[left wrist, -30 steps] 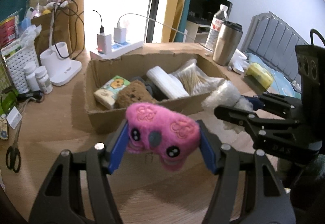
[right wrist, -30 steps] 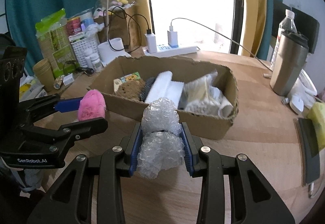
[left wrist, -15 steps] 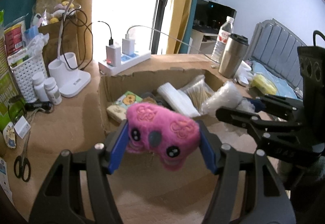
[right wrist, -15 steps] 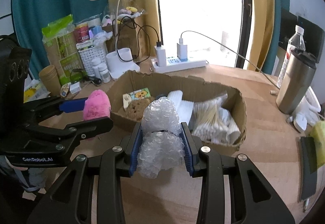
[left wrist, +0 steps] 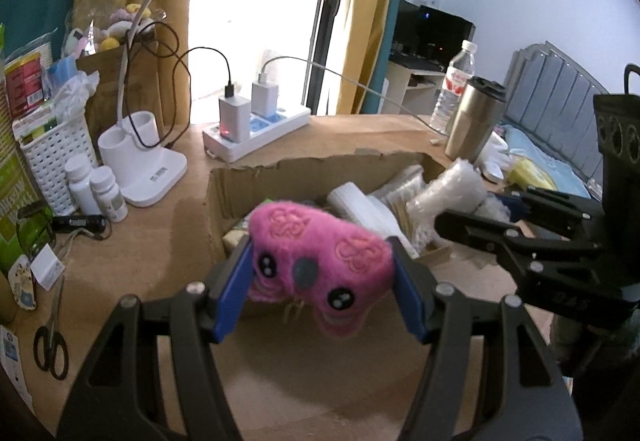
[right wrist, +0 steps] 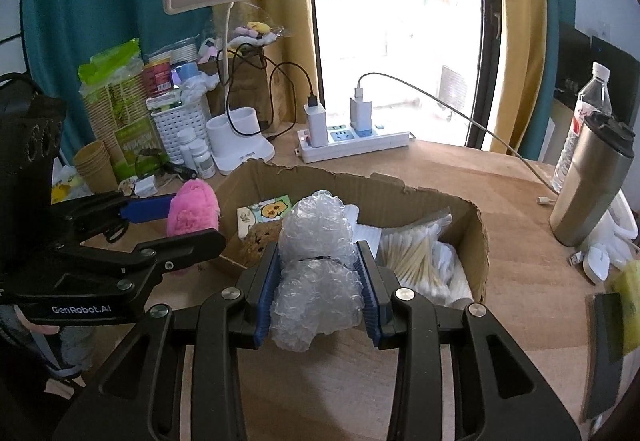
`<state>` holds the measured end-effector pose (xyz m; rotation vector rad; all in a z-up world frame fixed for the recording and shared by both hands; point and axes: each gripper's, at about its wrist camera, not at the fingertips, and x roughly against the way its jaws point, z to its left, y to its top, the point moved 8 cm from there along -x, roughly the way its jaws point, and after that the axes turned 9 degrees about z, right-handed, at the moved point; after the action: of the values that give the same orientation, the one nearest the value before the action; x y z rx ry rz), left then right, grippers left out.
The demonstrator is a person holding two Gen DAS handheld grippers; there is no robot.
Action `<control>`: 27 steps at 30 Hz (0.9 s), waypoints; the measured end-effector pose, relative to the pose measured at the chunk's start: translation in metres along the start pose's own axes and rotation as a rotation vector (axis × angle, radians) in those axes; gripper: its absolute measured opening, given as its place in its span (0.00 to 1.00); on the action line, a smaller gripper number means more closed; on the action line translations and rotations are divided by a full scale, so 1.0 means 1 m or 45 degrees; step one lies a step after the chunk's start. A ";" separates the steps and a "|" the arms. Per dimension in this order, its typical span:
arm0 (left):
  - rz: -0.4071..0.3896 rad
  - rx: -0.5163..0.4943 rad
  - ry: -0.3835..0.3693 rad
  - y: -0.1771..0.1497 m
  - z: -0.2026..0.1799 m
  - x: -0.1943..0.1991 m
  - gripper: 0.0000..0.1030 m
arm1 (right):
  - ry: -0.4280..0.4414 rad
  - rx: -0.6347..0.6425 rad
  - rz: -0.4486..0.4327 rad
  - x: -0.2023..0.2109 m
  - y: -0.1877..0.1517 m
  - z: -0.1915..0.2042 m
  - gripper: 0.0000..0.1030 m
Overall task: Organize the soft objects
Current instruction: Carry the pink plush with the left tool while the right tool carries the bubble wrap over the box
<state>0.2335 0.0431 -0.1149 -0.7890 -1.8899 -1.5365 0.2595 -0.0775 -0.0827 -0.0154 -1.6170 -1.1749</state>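
Above the cardboard box [right wrist: 482,241], both loaded tools have risen slightly.

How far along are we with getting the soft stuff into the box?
Done: the cardboard box already holds cotton swabs and a brown plush. In hand: left gripper clamps the pink plush; right gripper clamps the bubble wrap. Left: dropping both in.

The wooden table [right wrist: 460,181] carries a cardboard box [right wrist: 482,241], power strip [right wrist: 356,145], lamp base [right wrist: 240,153] — and a steel tumbler [right wrist: 592,181]
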 end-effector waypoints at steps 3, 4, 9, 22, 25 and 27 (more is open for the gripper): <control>0.004 0.018 0.006 0.002 0.003 -0.003 0.64 | 0.007 0.002 0.006 -0.003 0.002 -0.002 0.37; 0.001 0.023 0.007 0.003 0.004 -0.004 0.64 | 0.009 0.004 0.007 -0.005 0.002 -0.002 0.37; -0.004 0.037 0.007 0.008 0.007 -0.009 0.64 | 0.013 0.006 0.007 -0.008 0.006 -0.004 0.37; -0.058 0.049 0.011 0.029 0.014 -0.005 0.64 | 0.013 -0.002 0.009 -0.016 0.016 -0.012 0.37; -0.073 0.043 0.008 0.033 0.013 -0.004 0.64 | 0.014 -0.004 0.006 -0.017 0.019 -0.013 0.37; -0.076 0.033 0.015 0.034 0.013 -0.005 0.64 | 0.016 -0.007 0.005 -0.018 0.019 -0.014 0.37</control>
<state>0.2614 0.0607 -0.0990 -0.7167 -1.9371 -1.5463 0.2877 -0.0677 -0.0845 -0.0150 -1.6019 -1.1742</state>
